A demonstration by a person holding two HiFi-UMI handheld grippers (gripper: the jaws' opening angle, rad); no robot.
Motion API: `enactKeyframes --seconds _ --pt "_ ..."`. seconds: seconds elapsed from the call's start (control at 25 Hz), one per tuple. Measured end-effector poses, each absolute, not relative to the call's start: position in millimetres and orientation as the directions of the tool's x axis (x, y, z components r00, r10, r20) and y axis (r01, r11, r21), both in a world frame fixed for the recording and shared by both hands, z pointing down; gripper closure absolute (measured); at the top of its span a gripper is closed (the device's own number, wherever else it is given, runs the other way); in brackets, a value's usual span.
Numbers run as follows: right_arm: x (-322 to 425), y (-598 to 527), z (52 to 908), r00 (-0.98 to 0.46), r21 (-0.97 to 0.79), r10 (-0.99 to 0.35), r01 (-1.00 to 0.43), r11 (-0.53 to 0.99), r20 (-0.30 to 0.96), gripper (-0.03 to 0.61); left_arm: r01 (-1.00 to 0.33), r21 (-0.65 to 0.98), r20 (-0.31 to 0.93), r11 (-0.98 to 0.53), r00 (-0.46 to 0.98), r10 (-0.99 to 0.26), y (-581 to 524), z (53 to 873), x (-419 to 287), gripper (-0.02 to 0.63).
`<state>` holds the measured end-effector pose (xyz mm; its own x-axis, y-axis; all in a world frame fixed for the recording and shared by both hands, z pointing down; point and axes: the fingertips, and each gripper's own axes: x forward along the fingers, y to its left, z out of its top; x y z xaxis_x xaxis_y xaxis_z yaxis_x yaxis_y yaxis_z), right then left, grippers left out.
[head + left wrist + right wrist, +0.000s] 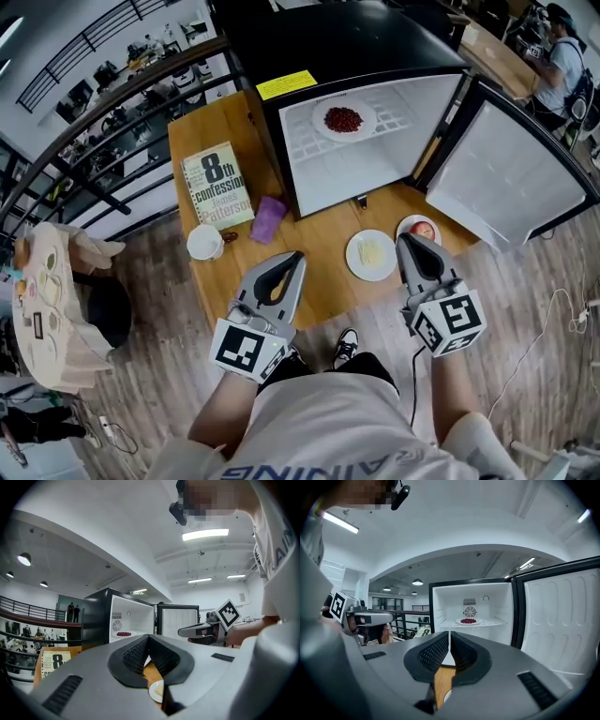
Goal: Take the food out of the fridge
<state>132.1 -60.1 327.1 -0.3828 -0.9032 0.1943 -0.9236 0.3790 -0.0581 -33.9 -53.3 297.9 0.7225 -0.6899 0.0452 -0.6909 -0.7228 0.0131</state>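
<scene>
Food on three white plates. Plate of red bits on the white shelf inside the fridge, far from both grippers. Sits near the back wall, below a round fan grille. Fridge black outside, white inside, on the far end of a wooden table, with its door swung wide to the right. Yellow sticker on the fridge's top, at the left front edge.

Two more plates out on the table, just in front of the fridge: plate of pale yellow slices in the middle. To its right, plate with a reddish round fruit, partly hidden behind the right gripper.

Left of the fridge, a book lying flat. Nearer, a purple thing and a white cup.

Left gripper closed, tips pressed together, nothing between them. Hangs over the table's near edge and points about level toward the fridge. Right gripper likewise closed and empty, tips meeting, aimed at the open fridge and the red plate on its shelf. Grippers side by side, well apart from each other.
</scene>
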Motion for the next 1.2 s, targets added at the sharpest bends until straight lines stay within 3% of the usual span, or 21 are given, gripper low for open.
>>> enactKeyframes --seconds 0.84,1.08,1.2 --pt "126.8 -77.1 332.1 -0.389 -0.152 -0.892 -0.920 0.362 0.232 0.546 -0.709 0.023 0.028 -0.705 0.705 -0.708 -50.7 295.4 -38.5 0.606" --pt "119.4 -112.6 341.6 -0.425 -0.262 -0.866 -0.896 0.360 0.265 0.543 -0.714 0.026 0.031 -0.699 0.700 -0.714 -52.3 297.9 -40.5 0.606" --pt "116.7 -130.5 350.8 -0.448 -0.305 -0.846 -0.881 0.362 0.291 0.451 -0.718 0.026 0.034 -0.696 0.696 -0.717 -53.5 300.1 -41.5 0.606"
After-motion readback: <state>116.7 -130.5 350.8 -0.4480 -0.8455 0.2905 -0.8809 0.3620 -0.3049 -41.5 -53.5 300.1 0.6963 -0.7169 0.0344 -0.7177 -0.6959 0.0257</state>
